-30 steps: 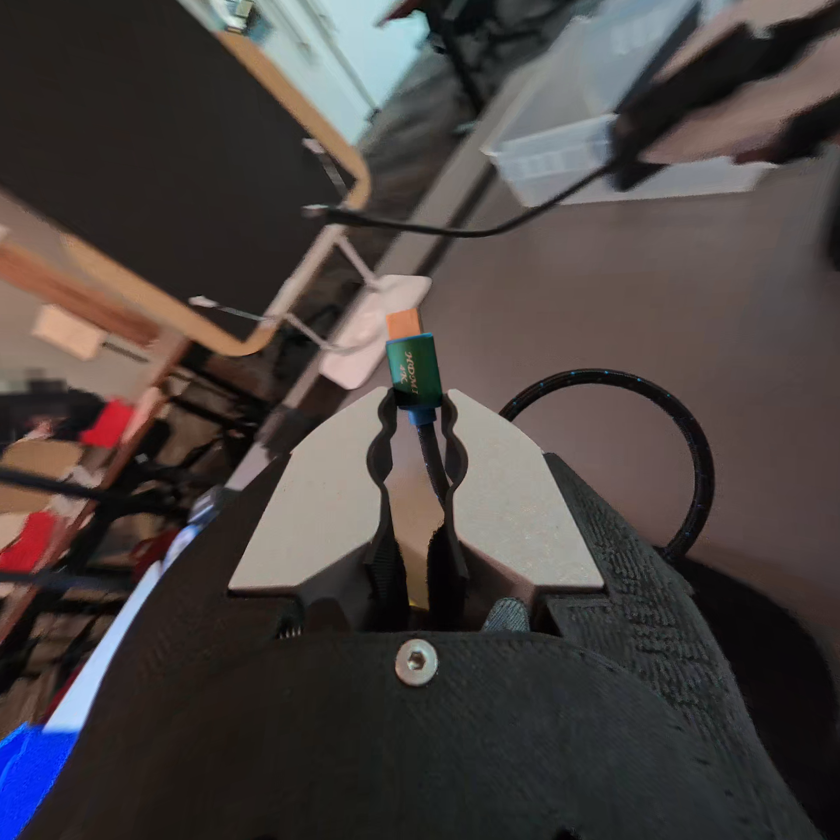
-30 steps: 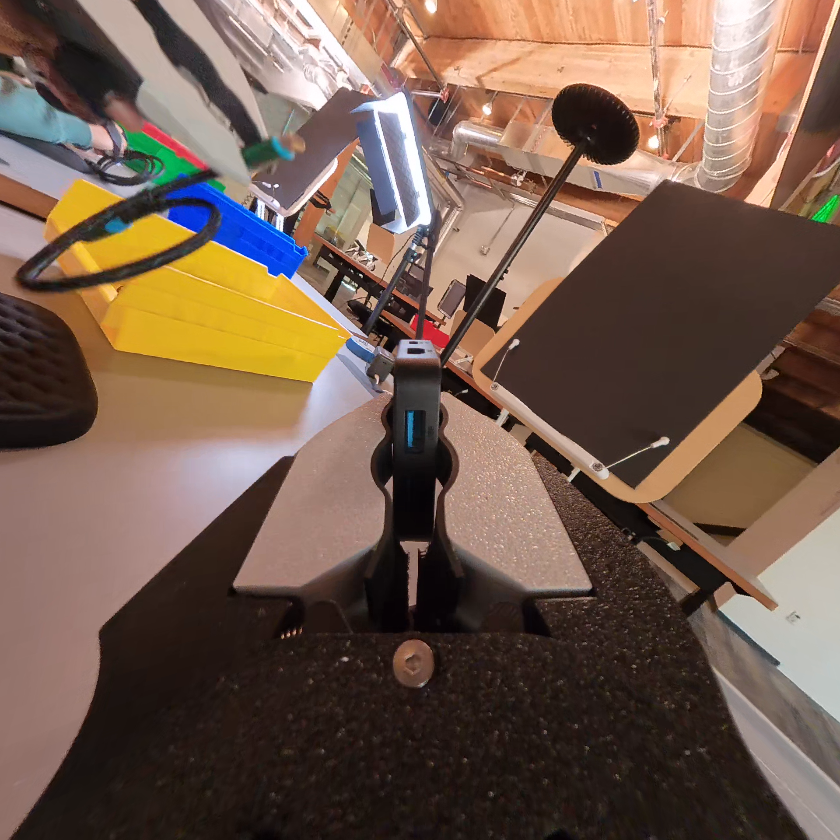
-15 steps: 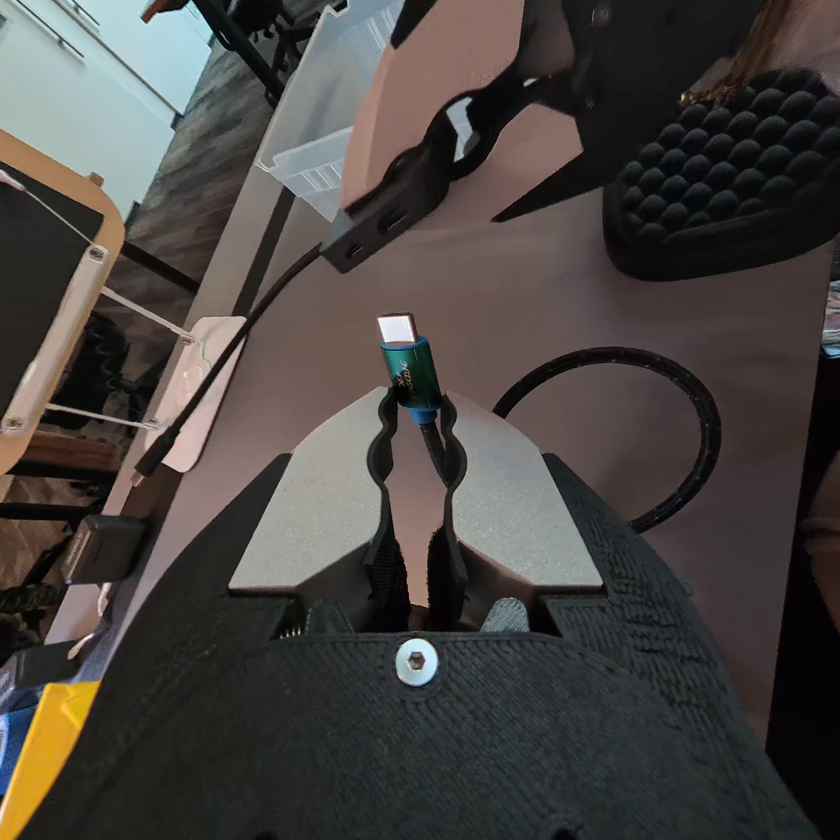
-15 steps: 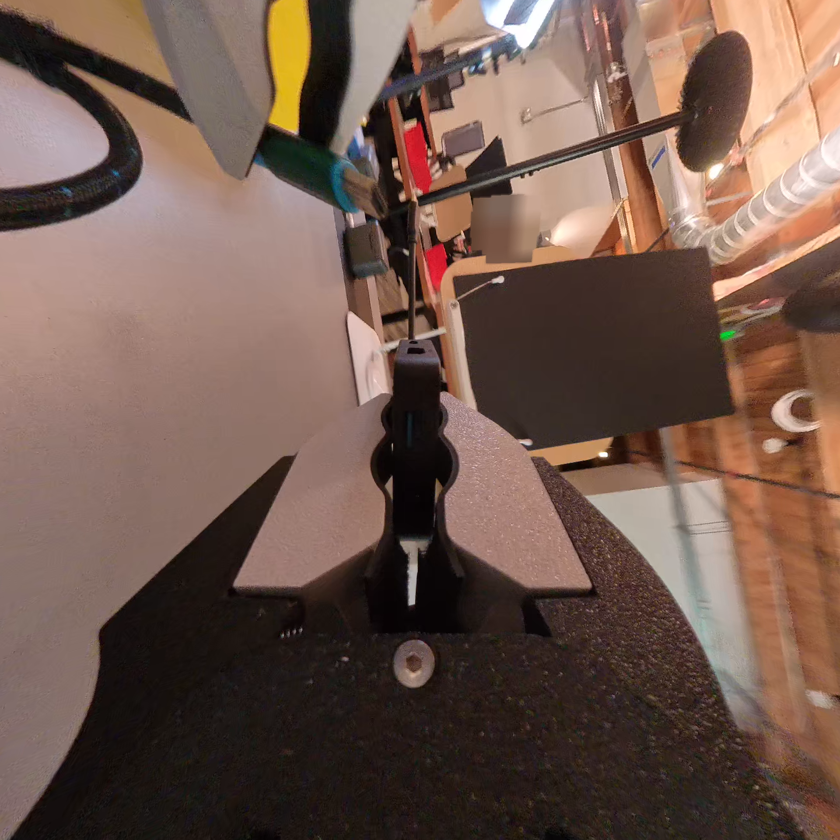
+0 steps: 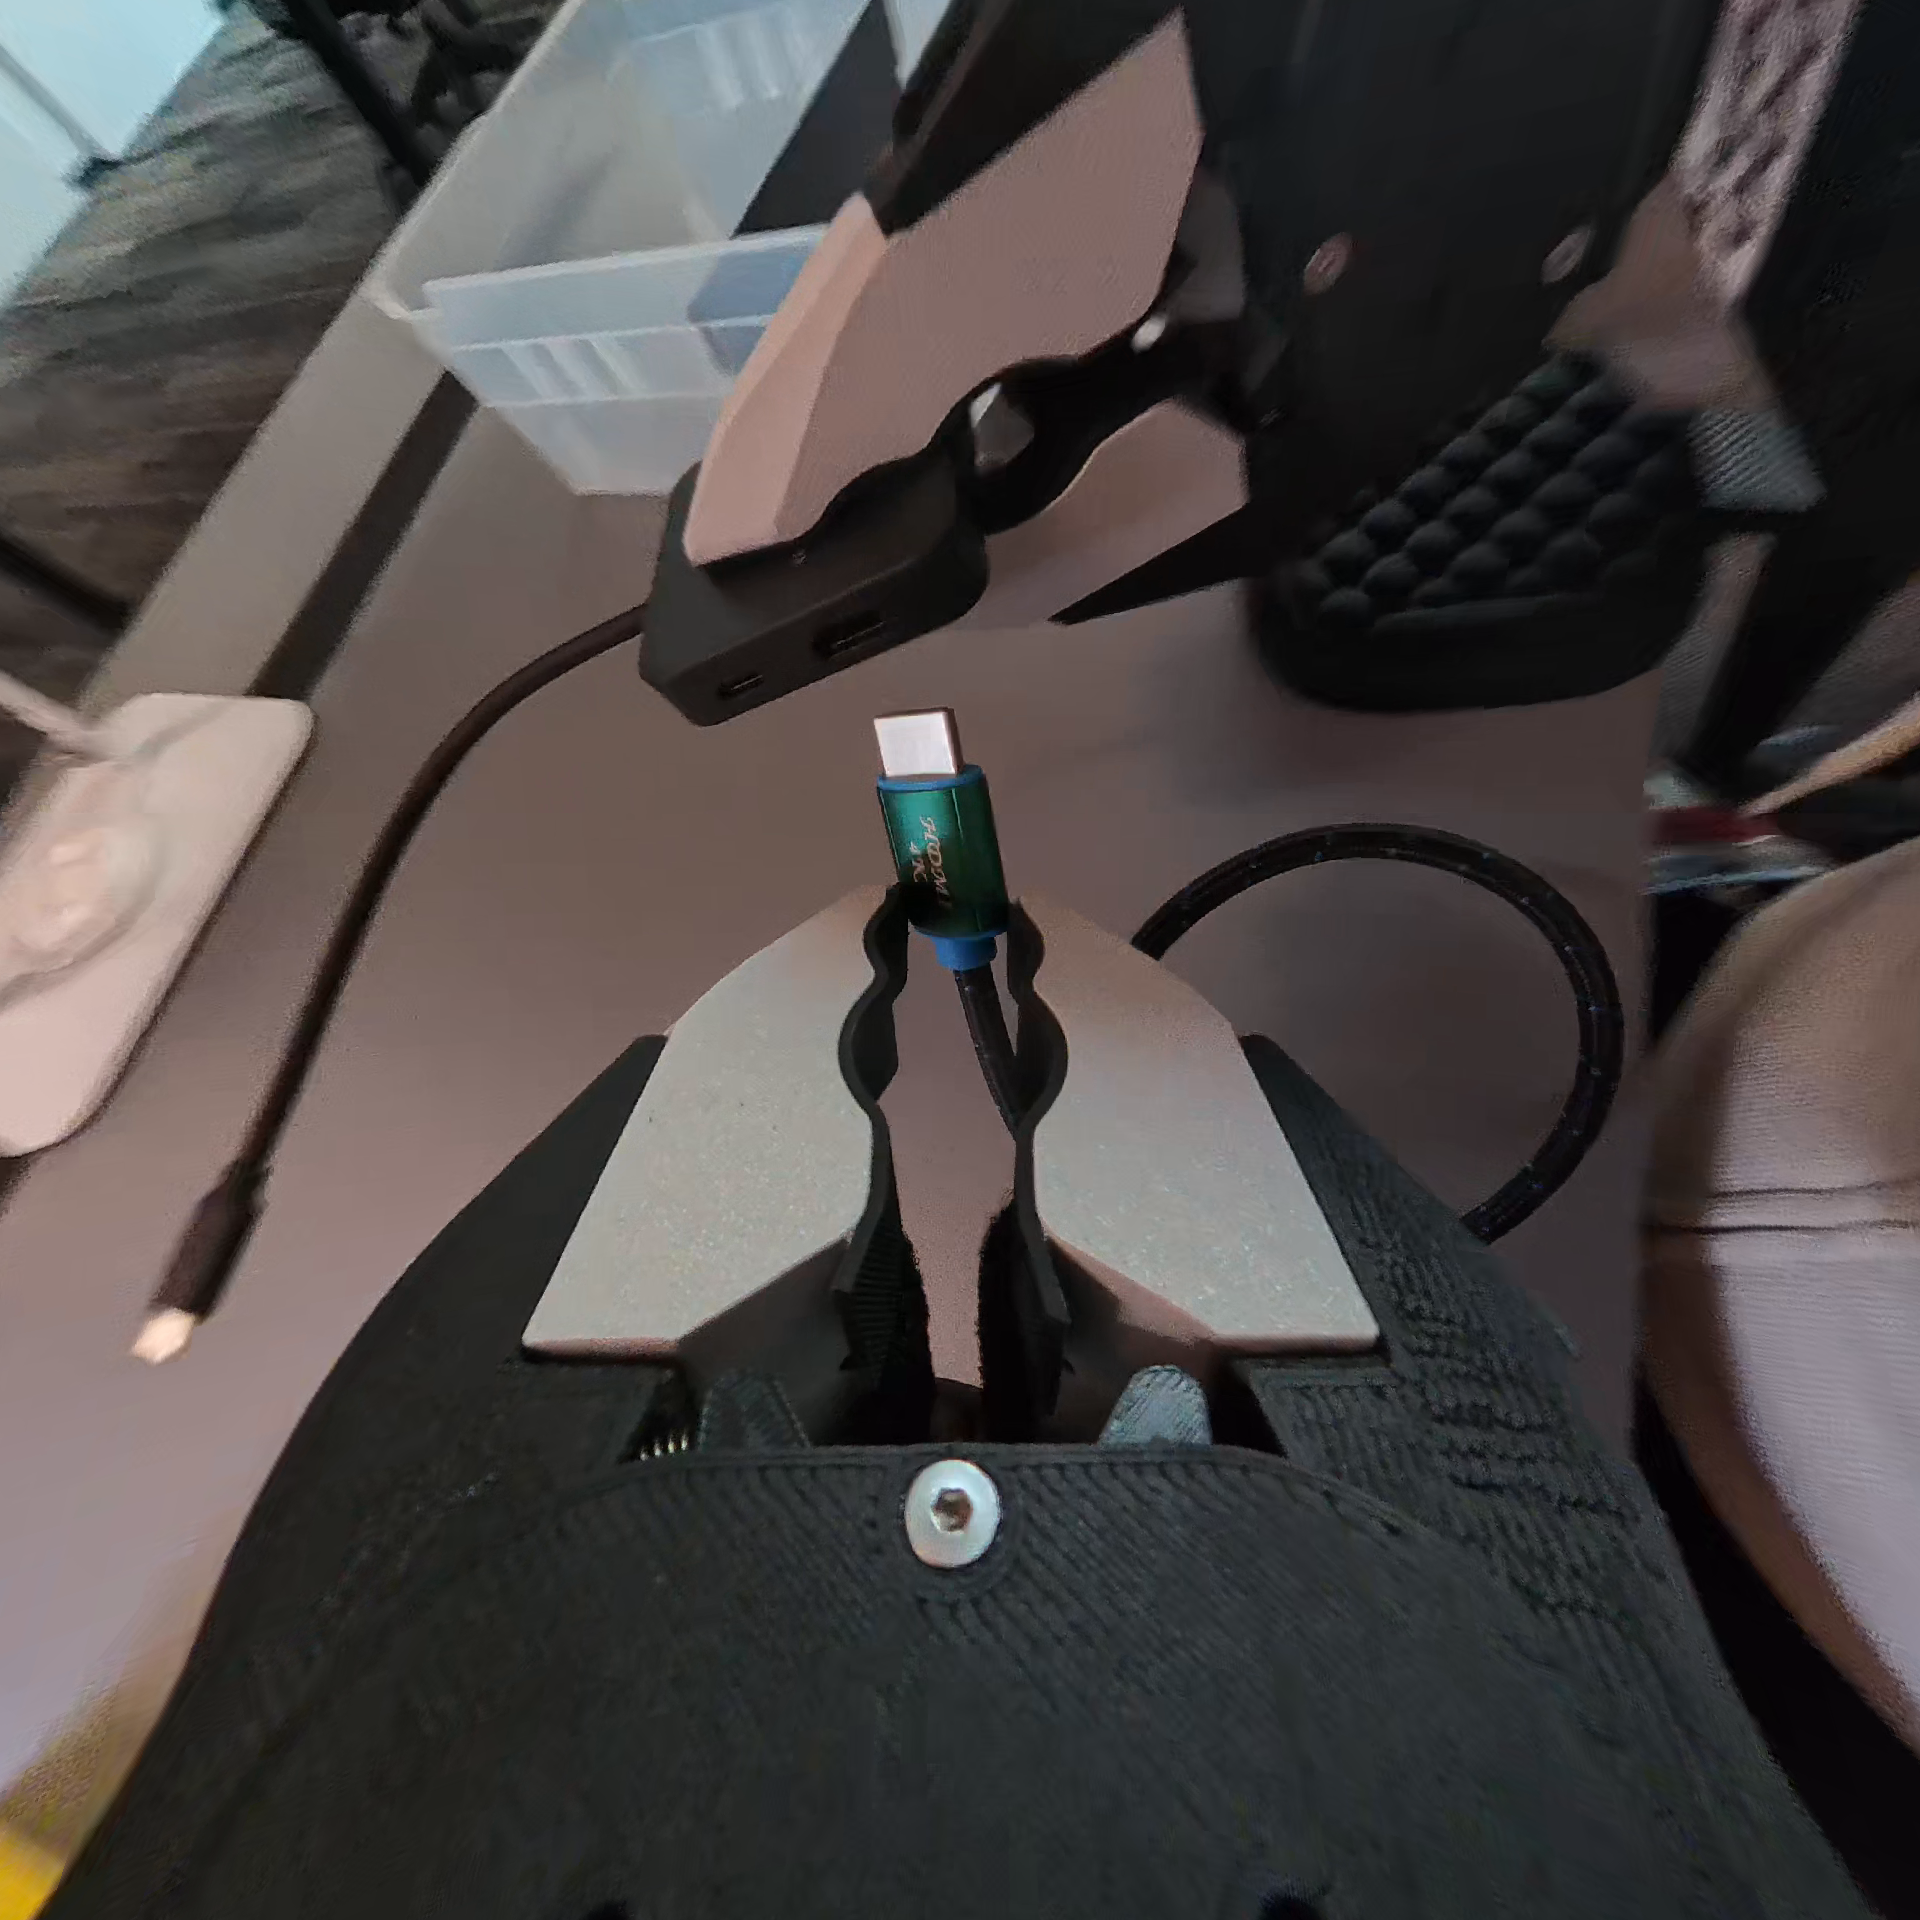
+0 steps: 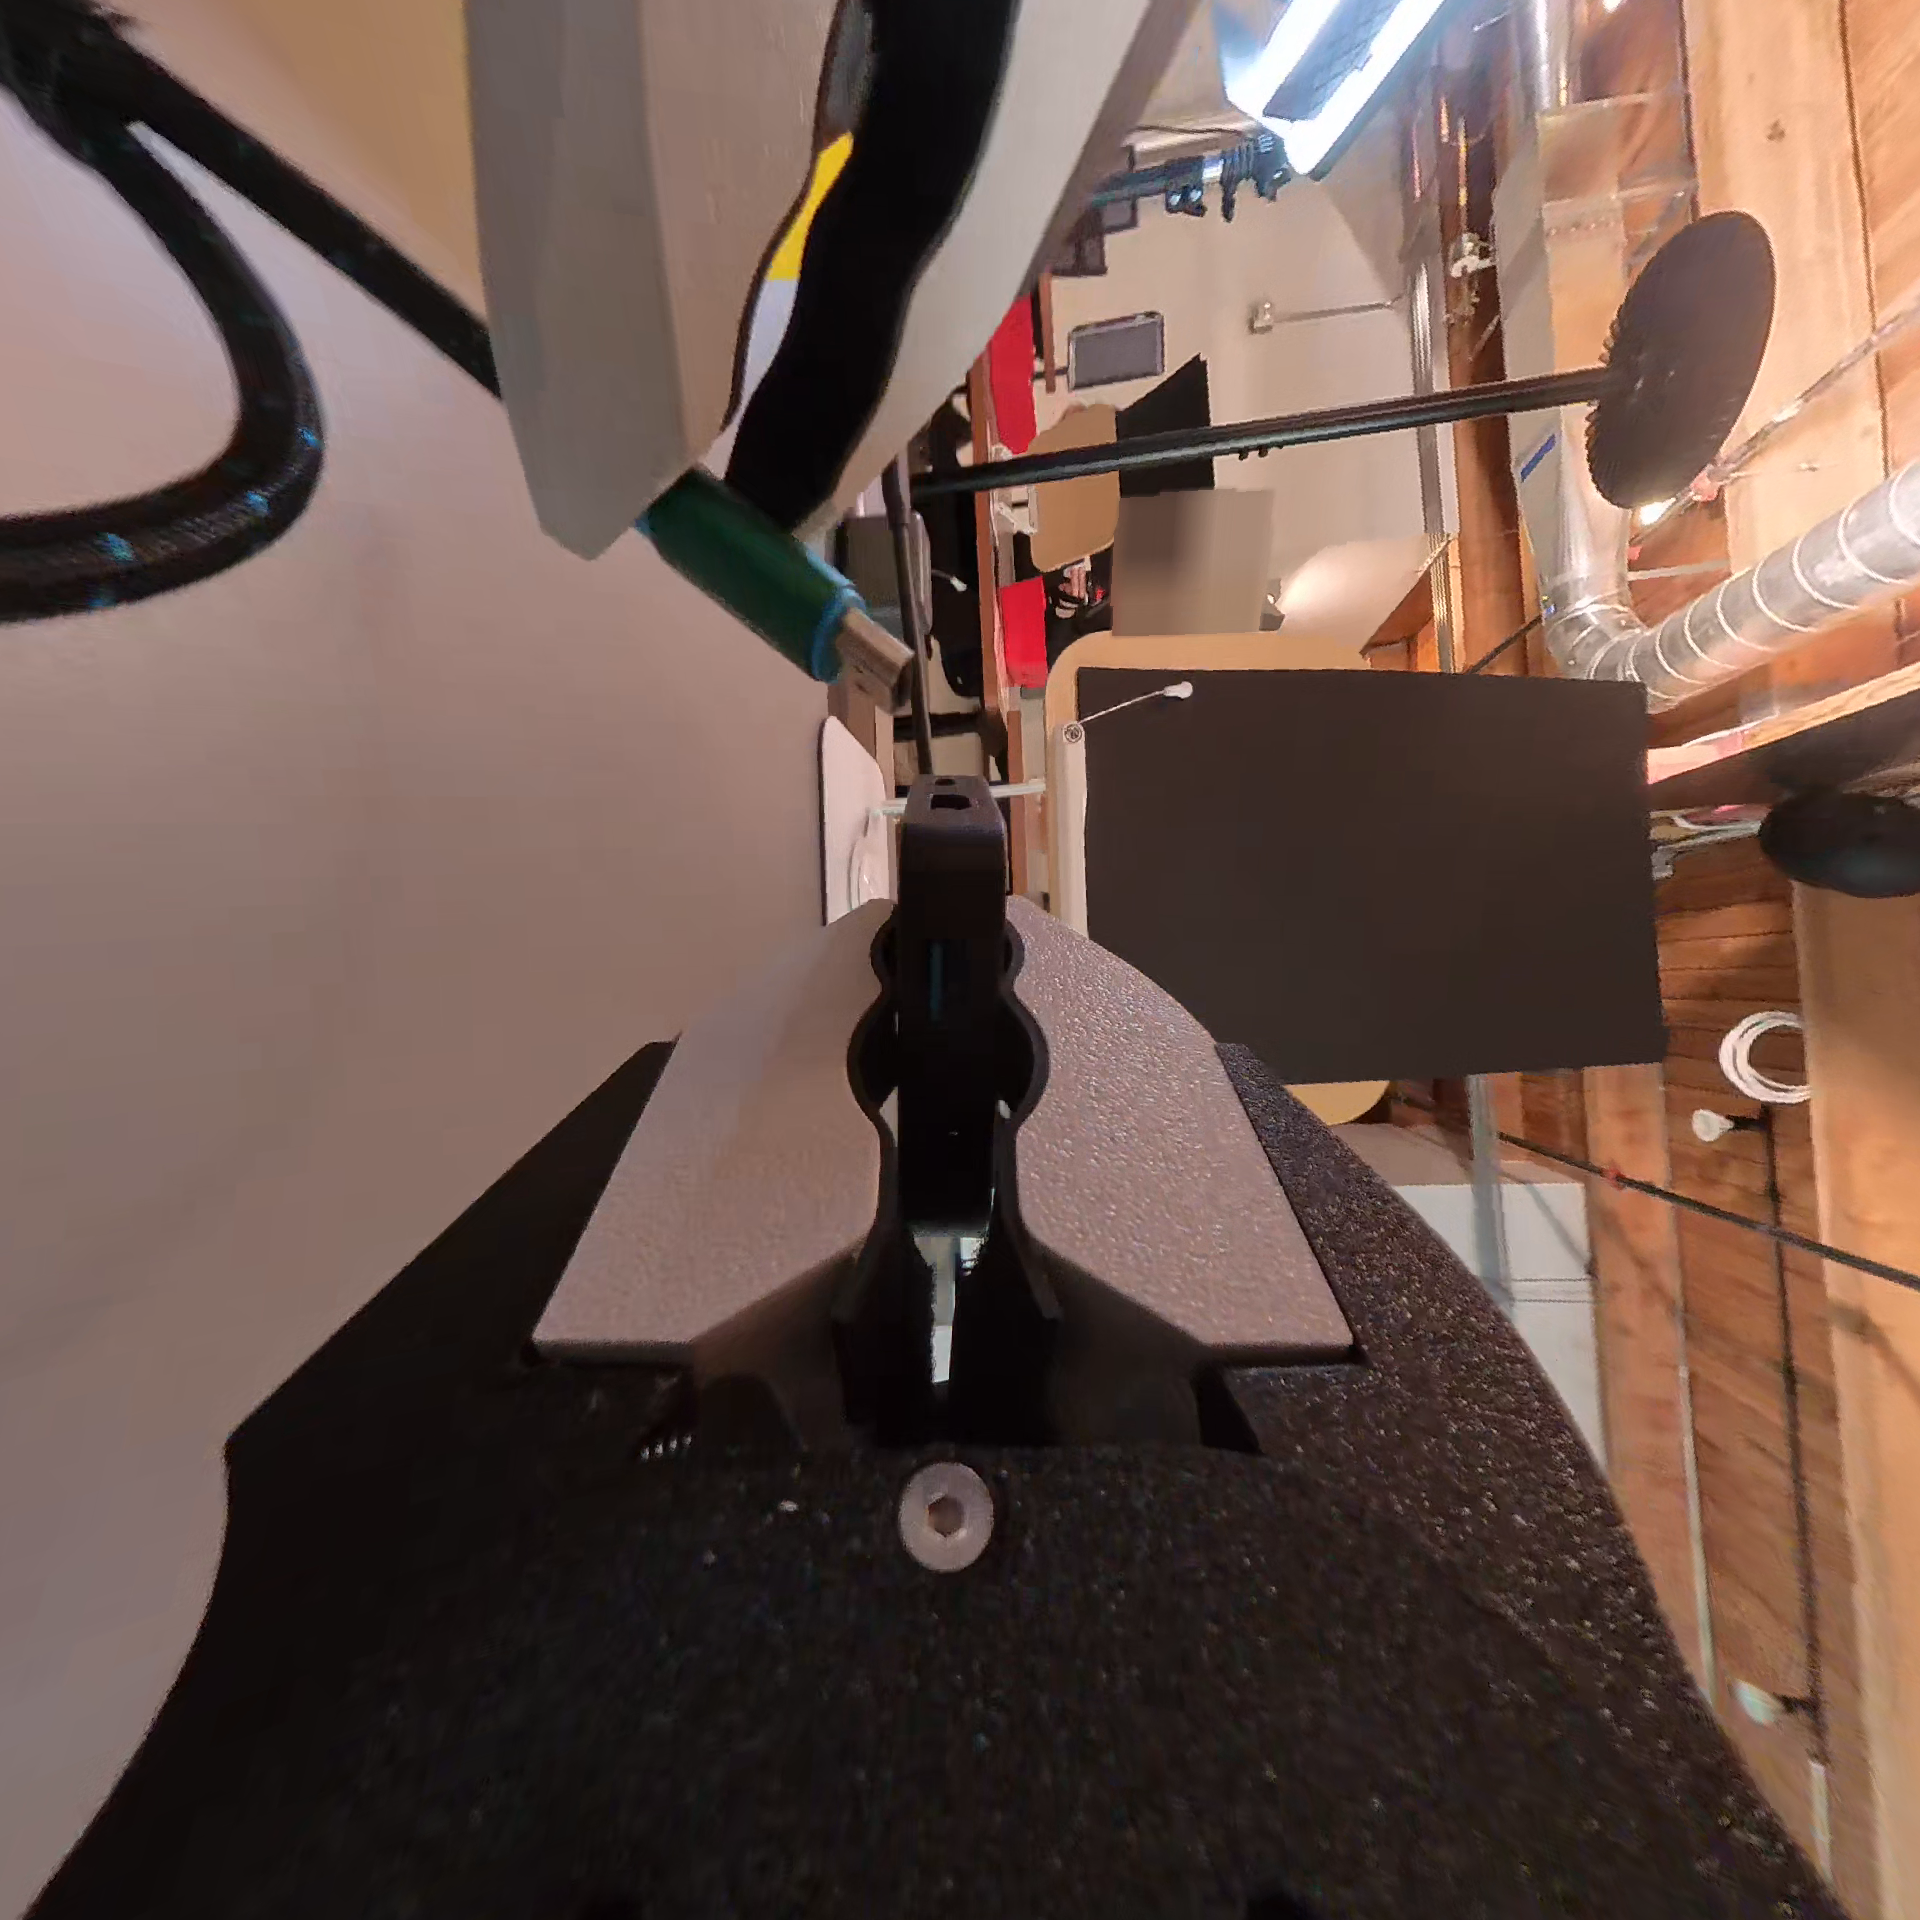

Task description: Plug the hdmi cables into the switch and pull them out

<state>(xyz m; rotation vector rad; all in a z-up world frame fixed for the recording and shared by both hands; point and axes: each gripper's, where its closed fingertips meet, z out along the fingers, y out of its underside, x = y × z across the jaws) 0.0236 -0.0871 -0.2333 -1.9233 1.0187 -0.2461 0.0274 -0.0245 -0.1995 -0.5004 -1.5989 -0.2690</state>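
My left gripper (image 5: 951, 920) is shut on a green-sleeved cable plug (image 5: 938, 844) with a bare metal tip (image 5: 914, 740) pointing forward. Its black braided cable (image 5: 1558, 997) loops off to the right over the table. My right gripper (image 6: 945, 935) is shut on the black switch (image 6: 951, 883), held on edge. In the left wrist view the switch (image 5: 810, 623) hangs just beyond the plug tip, its ports facing it, with a small gap between. In the right wrist view the plug (image 6: 769, 582) sits above and left of the switch.
The switch's own black cable (image 5: 343, 904) trails left across the brown table (image 5: 582, 935) to a loose plug (image 5: 177, 1320). A clear plastic bin (image 5: 623, 301) stands behind. A black dimpled pad (image 5: 1486, 540) lies at the right. A white base (image 5: 114, 894) lies at the left edge.
The two grippers have closed in on each other. The switch now sits much nearer the plug tip and larger in the left view, and the plug looms closer in the right view.
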